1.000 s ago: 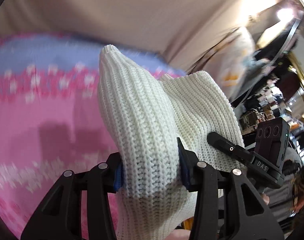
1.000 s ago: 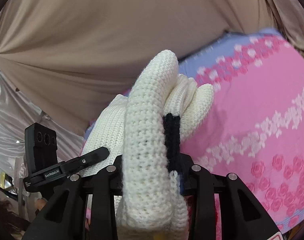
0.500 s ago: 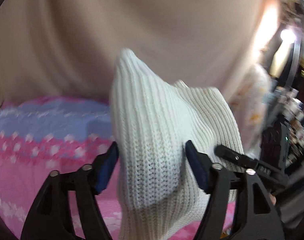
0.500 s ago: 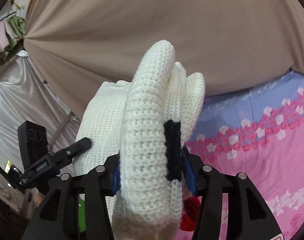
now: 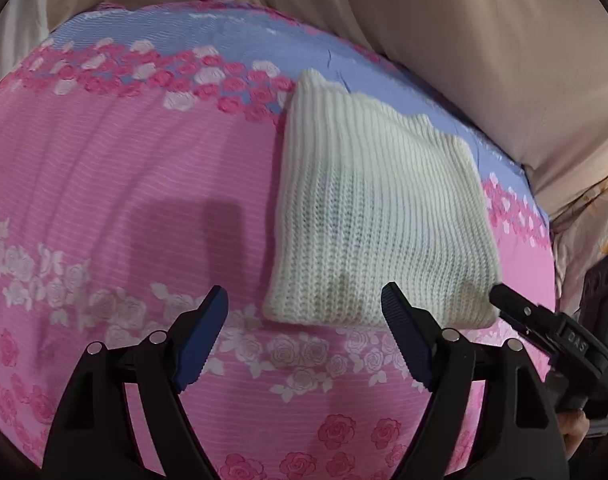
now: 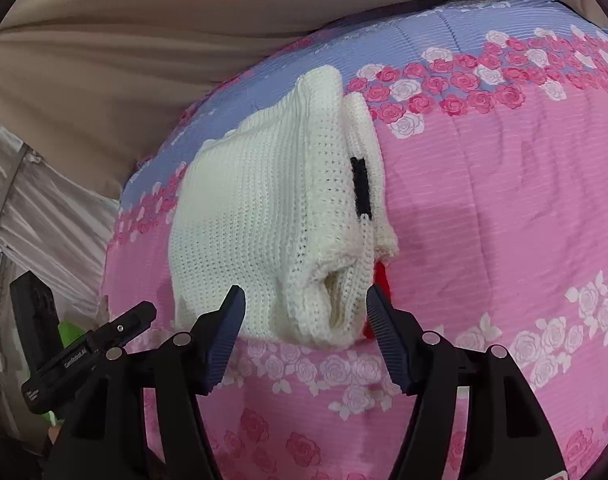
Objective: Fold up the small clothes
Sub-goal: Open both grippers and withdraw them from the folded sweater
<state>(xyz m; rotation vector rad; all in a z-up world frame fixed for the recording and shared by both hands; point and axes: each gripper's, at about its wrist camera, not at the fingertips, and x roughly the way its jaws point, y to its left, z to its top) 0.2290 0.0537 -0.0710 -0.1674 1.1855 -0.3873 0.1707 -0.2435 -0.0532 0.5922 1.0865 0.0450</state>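
A folded white knit sweater [image 5: 375,216] lies flat on the pink rose-print bedspread [image 5: 144,200]. My left gripper [image 5: 304,316] is open and empty, just in front of the sweater's near edge. In the right wrist view the same sweater [image 6: 272,216] shows its layered folded end, with a black patch [image 6: 360,188] on one side and a bit of red fabric [image 6: 379,280] under it. My right gripper [image 6: 304,312] is open and empty, its fingers on either side of that near end without touching it.
Beige curtain fabric [image 5: 423,12] hangs behind the bed. The bedspread's blue band [image 6: 403,40] runs along the far edge. The other gripper shows at the right edge of the left wrist view [image 5: 563,336] and at the left edge of the right wrist view [image 6: 88,352].
Both grippers held the folded sweater up in the air, then opened. The sweater now lies on the bedspread and both grippers have pulled back from it.
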